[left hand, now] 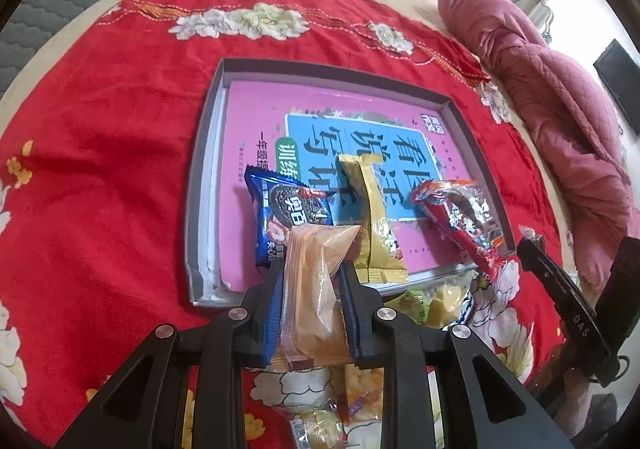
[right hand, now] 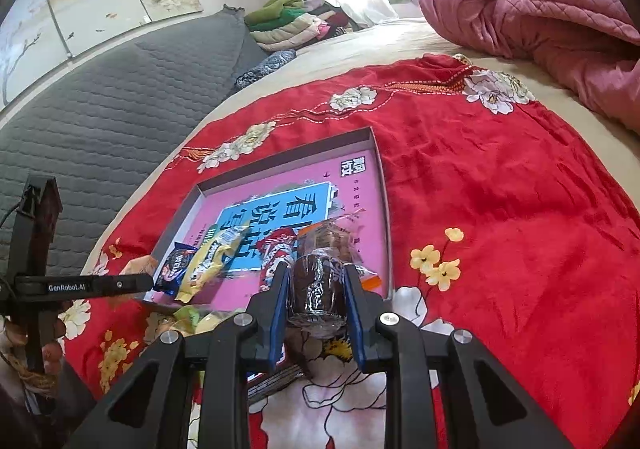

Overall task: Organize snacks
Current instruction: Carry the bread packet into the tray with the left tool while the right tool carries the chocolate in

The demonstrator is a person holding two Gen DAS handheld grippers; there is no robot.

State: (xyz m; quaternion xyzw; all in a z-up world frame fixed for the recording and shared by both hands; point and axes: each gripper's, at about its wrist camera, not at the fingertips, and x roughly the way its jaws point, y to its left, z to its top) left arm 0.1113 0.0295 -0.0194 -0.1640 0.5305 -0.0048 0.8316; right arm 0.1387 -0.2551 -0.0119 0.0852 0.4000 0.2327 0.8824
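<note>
A shallow grey box (left hand: 196, 185) (right hand: 382, 185) with a pink book as its floor lies on the red flowered cloth. Inside it lie a blue cookie packet (left hand: 280, 209) (right hand: 174, 267), a gold packet (left hand: 374, 217) (right hand: 212, 259) and a red packet (left hand: 460, 221) (right hand: 276, 249). My left gripper (left hand: 310, 277) is shut on a tan cake in a clear wrapper (left hand: 316, 281), held over the box's near edge. My right gripper (right hand: 316, 281) is shut on a dark brown snack in a clear wrapper (right hand: 316, 289), also at the box's near edge. The other gripper shows at the side of each view (left hand: 560, 289) (right hand: 100, 283).
More loose snacks (left hand: 436, 301) (right hand: 192, 319) lie on the cloth in front of the box. A pink quilt (left hand: 560, 97) (right hand: 540, 25) is bunched at the right. A grey padded headboard (right hand: 120, 97) and folded clothes (right hand: 292, 21) stand beyond the cloth.
</note>
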